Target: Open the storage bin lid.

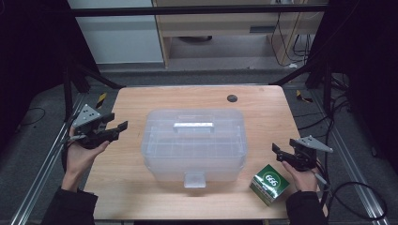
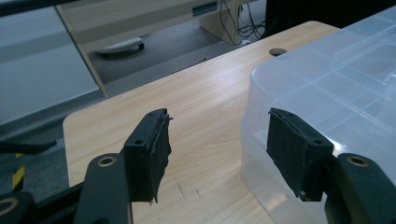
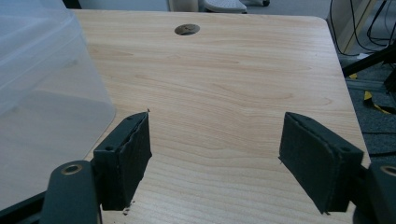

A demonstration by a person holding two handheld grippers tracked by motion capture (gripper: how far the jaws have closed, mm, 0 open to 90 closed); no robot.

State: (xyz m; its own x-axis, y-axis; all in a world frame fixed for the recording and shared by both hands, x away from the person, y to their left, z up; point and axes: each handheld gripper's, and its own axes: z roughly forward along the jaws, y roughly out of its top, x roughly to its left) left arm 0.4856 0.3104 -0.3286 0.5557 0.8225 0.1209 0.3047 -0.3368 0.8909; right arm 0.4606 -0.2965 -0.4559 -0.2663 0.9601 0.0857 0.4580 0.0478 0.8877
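A translucent plastic storage box (image 1: 195, 140) with a closed lid, a top handle and a front latch stands in the middle of the wooden table (image 1: 263, 112). My left gripper (image 1: 117, 123) hovers off the box's left side, held in a hand. Its jaws stand open with nothing between them (image 2: 217, 121), and the box (image 2: 327, 84) lies just behind the right jaw. My right gripper (image 1: 276, 153) is open to the right of the box, with bare wood between its jaws (image 3: 217, 121). A small green carton (image 1: 269, 183) marked 666 sits below the right gripper near the front edge.
A round cable hole (image 1: 232, 98) lies in the table's far side. Metal frame rails run along both sides of the table, and cables lie on the floor to the right. Bare wood shows on either side of the box.
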